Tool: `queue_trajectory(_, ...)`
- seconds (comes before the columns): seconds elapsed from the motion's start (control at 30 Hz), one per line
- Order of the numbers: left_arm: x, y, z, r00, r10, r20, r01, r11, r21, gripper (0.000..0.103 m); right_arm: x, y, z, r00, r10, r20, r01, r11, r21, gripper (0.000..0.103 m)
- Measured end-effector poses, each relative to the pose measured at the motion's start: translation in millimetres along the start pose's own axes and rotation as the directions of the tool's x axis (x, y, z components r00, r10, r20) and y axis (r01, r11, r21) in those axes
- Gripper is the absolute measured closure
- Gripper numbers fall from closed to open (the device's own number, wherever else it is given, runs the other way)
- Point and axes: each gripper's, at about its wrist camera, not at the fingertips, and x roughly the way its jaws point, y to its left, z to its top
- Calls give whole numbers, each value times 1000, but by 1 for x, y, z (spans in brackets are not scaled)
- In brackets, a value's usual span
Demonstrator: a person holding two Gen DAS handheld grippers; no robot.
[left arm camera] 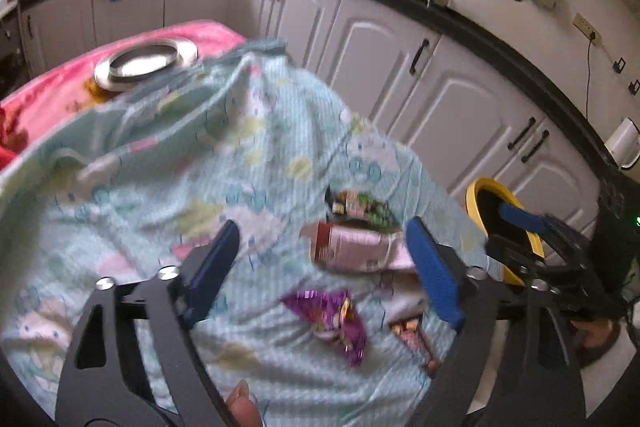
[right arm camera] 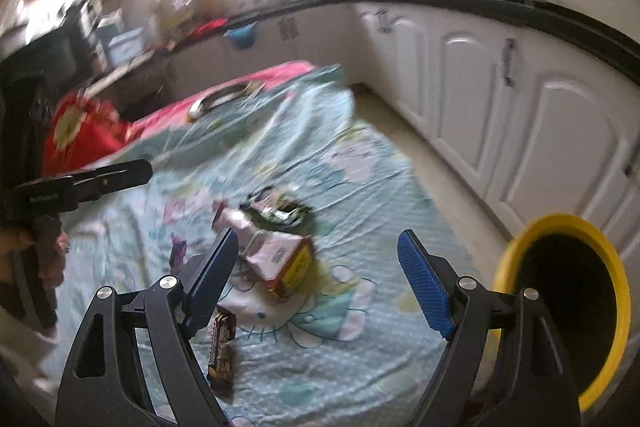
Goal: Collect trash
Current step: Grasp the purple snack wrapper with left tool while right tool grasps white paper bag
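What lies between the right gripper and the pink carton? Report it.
Only patterned sheet: the right wrist view shows the pink carton ahead of the open right gripper, untouched.

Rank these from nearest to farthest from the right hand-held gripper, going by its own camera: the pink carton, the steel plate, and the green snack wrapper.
1. Pink carton: lying on the sheet just ahead of the right hand-held gripper, between its open fingers.
2. Green snack wrapper: just behind the carton.
3. Steel plate: far back on the pink cloth.
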Motion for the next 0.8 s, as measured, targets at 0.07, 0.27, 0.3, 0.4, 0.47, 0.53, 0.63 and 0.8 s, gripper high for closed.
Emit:
queue_trajectory(0.07, 4, 5, -6, 1000, -4, -26, 4, 1000, -8, 39, 15, 6, 3, 999, 31, -43, -33, 998, -46, 24)
queue_trajectory(0.27, 13, 12, -20, 995, -35, -91, 34, 999, -14, 42, 51, 22, 8, 988, 73, -139, -96, 981, -171, 24)
queue_trajectory(0.3, 15, 14, -22, 994, -41, -100, 40, 999, -20, 42, 57, 25, 9, 984, 82, -158, -112, 975, -191, 24)
queue_trajectory(0.4, 22, 17, -28, 989, -57, -133, 53, 998, -32, 43, 73, 30, 10, 977, 86, -197, -131, 964, -230, 24)
queue_trajectory(0.47, 26, 18, -32, 986, -64, -151, 60, 998, -36, 44, 82, 31, 10, 971, 88, -220, -141, 960, -240, 24)
queue_trajectory(0.53, 32, 19, -36, 983, -79, -167, 73, 996, -42, 44, 91, 33, 9, 964, 96, -246, -159, 955, -251, 24)
queue_trajectory(0.63, 40, 19, -41, 977, -94, -192, 85, 995, -54, 53, 102, 35, 6, 956, 99, -276, -175, 948, -267, 27)
queue_trajectory(0.8, 50, 14, -49, 969, -108, -222, 99, 994, -48, 58, 108, 38, 1, 952, 105, -287, -186, 944, -272, 36)
